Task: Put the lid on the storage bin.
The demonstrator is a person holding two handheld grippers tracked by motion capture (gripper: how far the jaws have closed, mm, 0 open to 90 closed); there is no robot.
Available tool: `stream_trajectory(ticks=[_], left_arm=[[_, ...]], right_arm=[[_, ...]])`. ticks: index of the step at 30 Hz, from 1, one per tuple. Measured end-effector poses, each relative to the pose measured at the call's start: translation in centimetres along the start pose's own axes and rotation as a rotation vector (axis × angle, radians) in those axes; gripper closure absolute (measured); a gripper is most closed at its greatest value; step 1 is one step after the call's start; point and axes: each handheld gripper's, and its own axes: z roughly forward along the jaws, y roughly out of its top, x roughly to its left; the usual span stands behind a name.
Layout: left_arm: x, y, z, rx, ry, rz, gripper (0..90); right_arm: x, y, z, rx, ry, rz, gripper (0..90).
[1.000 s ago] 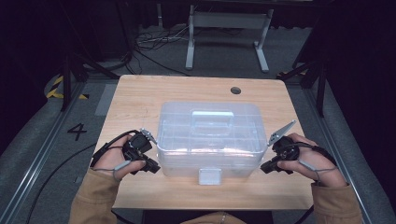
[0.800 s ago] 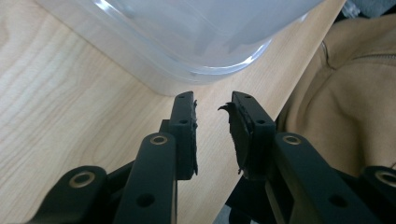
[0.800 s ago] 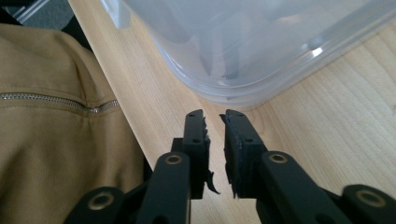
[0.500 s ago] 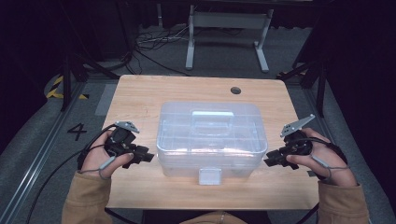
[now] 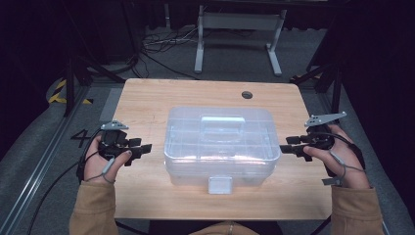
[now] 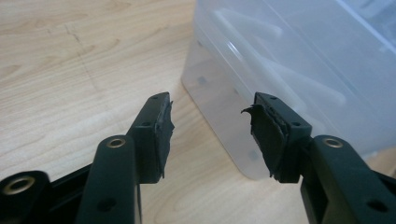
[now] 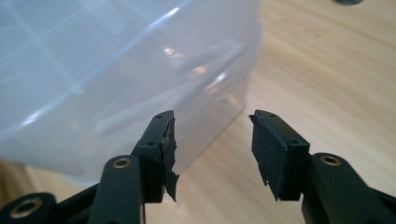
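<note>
High view: clear lidded plastic storage box [image 5: 221, 145] at the centre of the wooden table [image 5: 147, 98], one gripper to each side.
The left gripper [image 5: 146, 147] sits just off the box's left wall, the right gripper [image 5: 288, 144] just off its right wall; neither touches it. Both sets of jaws have just been opening and stand wide apart with nothing between the pads. The box lid is on, its front latch [image 5: 219, 185] facing the person.

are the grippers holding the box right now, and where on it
Nothing is held. The left gripper and right gripper, jaws just opened, sit off either end of the box.
</note>
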Motion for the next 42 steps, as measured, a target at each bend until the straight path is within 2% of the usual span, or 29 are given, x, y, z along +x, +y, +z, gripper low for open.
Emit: stream_trajectory(ticks=[1, 2, 3, 5, 7, 8, 11, 19, 29, 31, 35, 38, 42], left_arm=[[0.0, 0.0, 0.0, 0.000, 0.000, 0.000, 46.5], [0.3, 0.0, 0.3, -0.026, 0.013, -0.003, 46.5], [0.3, 0.0, 0.3, -0.026, 0.013, -0.003, 45.2], [0.6, 0.0, 0.9, -0.063, 0.033, -0.009, 43.1], [0.7, 0.0, 1.1, -0.067, 0.034, -0.018, 42.0], [1.0, 0.0, 1.7, -0.069, 0.037, -0.020, 41.6], [1.2, -0.1, 2.2, -0.067, 0.045, -0.021, 40.7], [2.3, -0.6, 4.2, -0.048, 0.079, -0.038, 39.9], [3.8, -1.6, 5.3, -0.013, 0.120, -0.072, 39.2], [4.2, -1.9, 5.6, -0.009, 0.126, -0.084, 39.0], [4.6, -2.3, 6.0, 0.004, 0.134, -0.099, 38.8], [5.0, -2.6, 6.4, 0.023, 0.160, -0.095, 38.6], [5.2, -2.9, 6.8, 0.041, 0.169, -0.098, 37.9]], right_arm=[[0.0, 0.0, 0.0, 0.000, 0.000, 0.000, 49.8], [-0.8, -0.2, 0.1, -0.028, -0.033, 0.015, 47.2], [-0.8, -0.2, 0.1, -0.028, -0.033, 0.015, 47.2], [-2.0, -0.9, 0.2, -0.063, -0.069, 0.054, 45.5], [-2.4, -1.0, 0.2, -0.072, -0.078, 0.066, 45.2], [-2.9, -1.4, 0.3, -0.088, -0.098, 0.089, 44.3], [-3.6, -1.8, 0.6, -0.103, -0.106, 0.123, 42.6], [-5.4, -3.2, 2.1, -0.090, -0.138, 0.167, 42.6], [-6.8, -4.3, 4.2, -0.077, -0.154, 0.190, 42.6], [-7.1, -4.6, 4.6, -0.065, -0.149, 0.194, 42.6], [-7.7, -5.1, 5.3, -0.048, -0.179, 0.193, 46.2], [-8.1, -5.6, 5.8, -0.027, -0.181, 0.210, 47.4], [-8.6, -6.1, 6.6, -0.006, -0.194, 0.216, 47.6]])
